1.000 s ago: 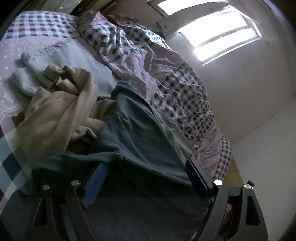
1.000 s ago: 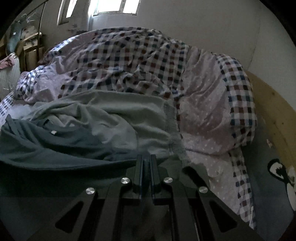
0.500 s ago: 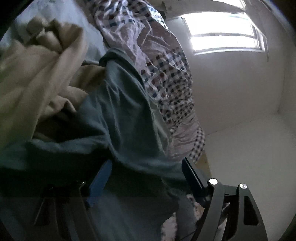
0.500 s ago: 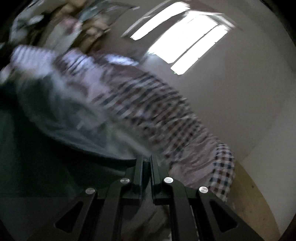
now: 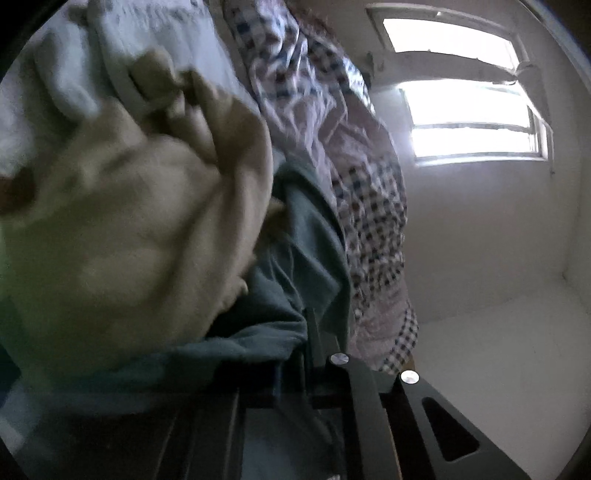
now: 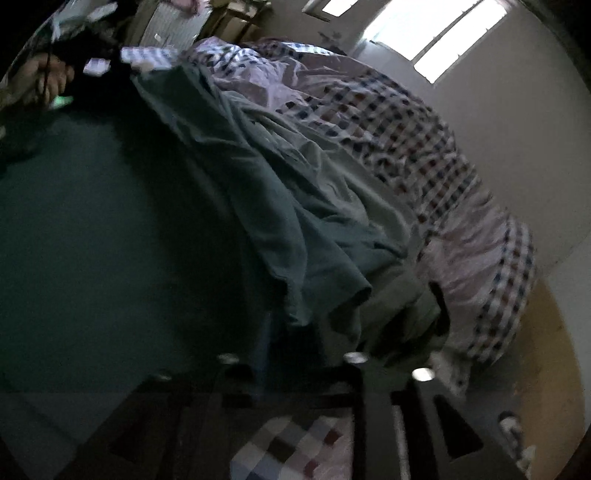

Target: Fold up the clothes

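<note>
Left claw (image 5: 310,354) is closing on teal cloth; right claw (image 6: 354,317) (blurred) is opening.

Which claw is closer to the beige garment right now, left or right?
Left. The left claw, closing on the teal garment, sits just below the beige garment. The opening right claw faces teal cloth and the checkered quilt; no beige shows there.

A bedroom in a home is shown. A bed is covered by a rumpled checked quilt (image 6: 424,147), on which loose clothes are heaped: a teal garment (image 6: 280,206), a beige garment (image 5: 140,221) and pale folded fabric (image 5: 155,40). Plain white walls (image 5: 480,240) are lit by a barred window (image 5: 469,122). A wooden bed frame edge (image 6: 546,350) is seen, and cluttered furniture (image 6: 173,22) is glimpsed, blurred, behind the bed.
</note>
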